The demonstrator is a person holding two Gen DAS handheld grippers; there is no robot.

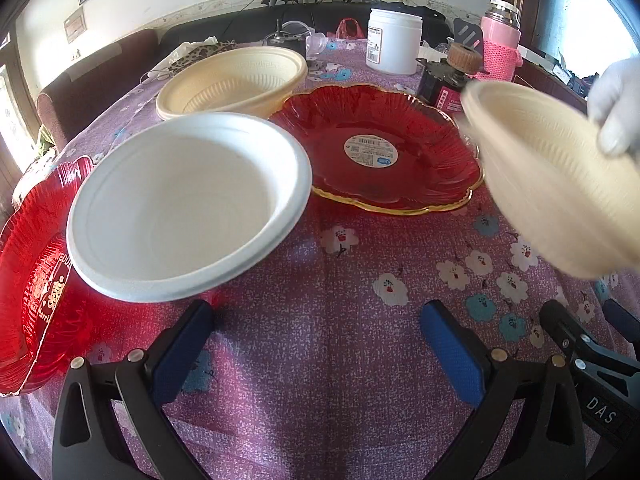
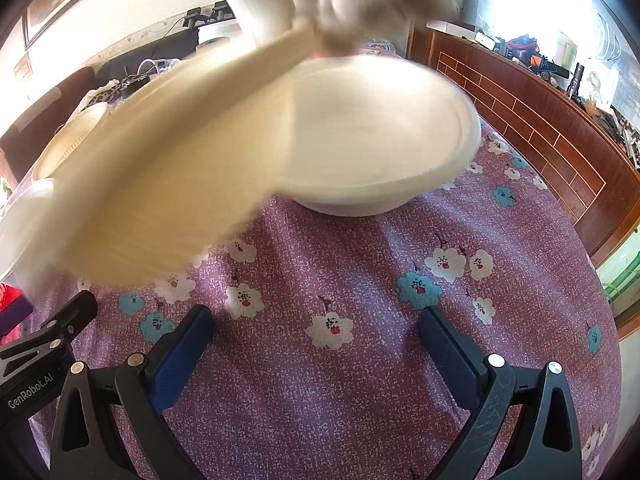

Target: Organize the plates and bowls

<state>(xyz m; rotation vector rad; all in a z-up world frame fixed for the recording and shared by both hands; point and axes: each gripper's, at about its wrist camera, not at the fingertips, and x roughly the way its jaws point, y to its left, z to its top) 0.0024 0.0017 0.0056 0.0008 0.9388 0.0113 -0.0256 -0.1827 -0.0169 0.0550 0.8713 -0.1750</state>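
Both grippers, left (image 1: 316, 344) and right (image 2: 316, 344), gape empty; white bowl (image 1: 188, 204) sits ahead-left of left one, nearer it.

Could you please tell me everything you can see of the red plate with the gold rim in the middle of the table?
The red plate looks like translucent glass or plastic, ribbed from centre to a scalloped, gold-trimmed edge. A round white and blue label with a barcode sits at its centre. It lies flat on the floral tablecloth, holding nothing. The white bowl overlaps its left edge in the left wrist view; whether they touch is unclear. The right wrist view hides it.
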